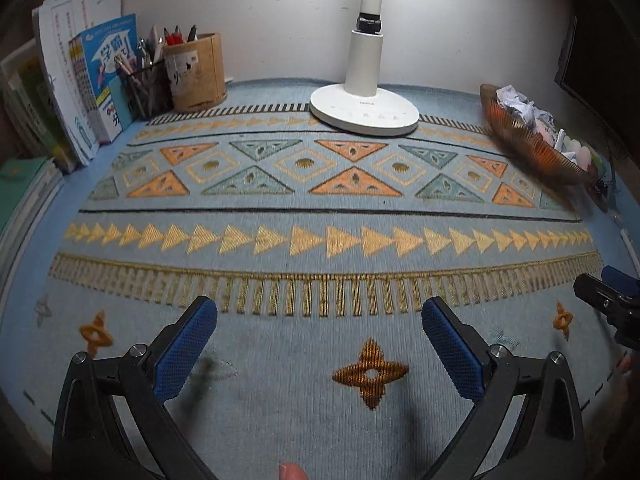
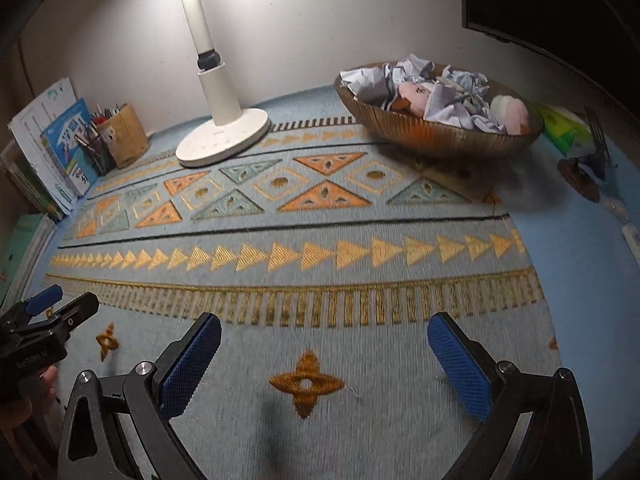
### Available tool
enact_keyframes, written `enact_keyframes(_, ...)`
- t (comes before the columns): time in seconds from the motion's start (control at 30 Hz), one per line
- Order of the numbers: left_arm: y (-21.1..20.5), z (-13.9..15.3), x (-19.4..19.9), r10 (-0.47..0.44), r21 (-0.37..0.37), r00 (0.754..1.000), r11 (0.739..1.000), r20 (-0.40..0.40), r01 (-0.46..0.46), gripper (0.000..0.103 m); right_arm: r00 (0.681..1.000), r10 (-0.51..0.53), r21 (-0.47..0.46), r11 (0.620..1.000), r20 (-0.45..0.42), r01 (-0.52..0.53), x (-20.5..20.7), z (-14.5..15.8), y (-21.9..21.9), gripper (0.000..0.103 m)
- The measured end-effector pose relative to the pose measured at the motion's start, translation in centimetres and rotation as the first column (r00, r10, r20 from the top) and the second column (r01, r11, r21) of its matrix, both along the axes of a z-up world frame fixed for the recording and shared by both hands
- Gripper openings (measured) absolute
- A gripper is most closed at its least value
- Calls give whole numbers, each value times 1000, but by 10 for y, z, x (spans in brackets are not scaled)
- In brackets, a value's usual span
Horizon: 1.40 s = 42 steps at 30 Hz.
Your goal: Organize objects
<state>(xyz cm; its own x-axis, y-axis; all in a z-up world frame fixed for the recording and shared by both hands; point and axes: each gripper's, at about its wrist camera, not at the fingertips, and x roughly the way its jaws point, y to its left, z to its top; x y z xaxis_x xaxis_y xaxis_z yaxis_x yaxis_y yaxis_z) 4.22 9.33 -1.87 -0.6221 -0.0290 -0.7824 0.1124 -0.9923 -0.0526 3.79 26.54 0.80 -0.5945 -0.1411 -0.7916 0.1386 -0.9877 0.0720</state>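
A desk surface is shown covered by a pale blue woven mat (image 1: 320,200) patterned with bands of orange and teal triangles, yellow arrowheads and ochre star motifs; a plain blue underlay is exposed at the mat's right edge in the right wrist view. A white wall (image 1: 260,20) closes the far side, and a dark monitor (image 2: 560,4) is seen in the upper right corner. A white desk lamp (image 1: 364,112) is set on its round base at the far centre of the mat, lit from above.

At the far left, upright books (image 1: 80,80) are stood against the wall, and beside them a dark mesh pen holder (image 1: 146,88) and a cylindrical cardboard pen pot (image 1: 198,74) are filled with pens. At the far right, a ribbed brown bowl (image 2: 436,132) is filled with crumpled paper (image 2: 460,100) and soft pink and white objects whose kind cannot be told. Just beyond the bowl a green tissue pack (image 2: 568,128) is laid, and a dark binder clip (image 2: 596,152) is seen near it.

The left gripper (image 1: 319,344) is held low over the near part of the mat, its blue-padded fingers spread wide with nothing between them. The right gripper (image 2: 324,360) is held likewise, wide apart and empty, to the right of the left one. Both are kept well apart from the bowl and the stationery.
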Motion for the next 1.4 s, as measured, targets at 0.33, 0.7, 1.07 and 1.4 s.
enact_keyframes(0.33,10,-22,-10,-21,-6,999,1000,32,22,103,998,66,87,994,-2,-65,-5,-27,-6,103)
enact_keyframes(0.7,13,-25,-14,-20,-42,999,999,43,21,103,998,62,84,995,2,-62,-3,-27,-7,103)
enact_keyframes(1.07,14,-25,-14,-19,-42,999,999,43,21,103,998,62,83,995,1,-62,-3,-27,-6,103)
enact_keyframes(1.4,14,-25,-14,-19,-43,999,999,43,21,103,998,62,83,995,1,-62,-3,-27,-6,103)
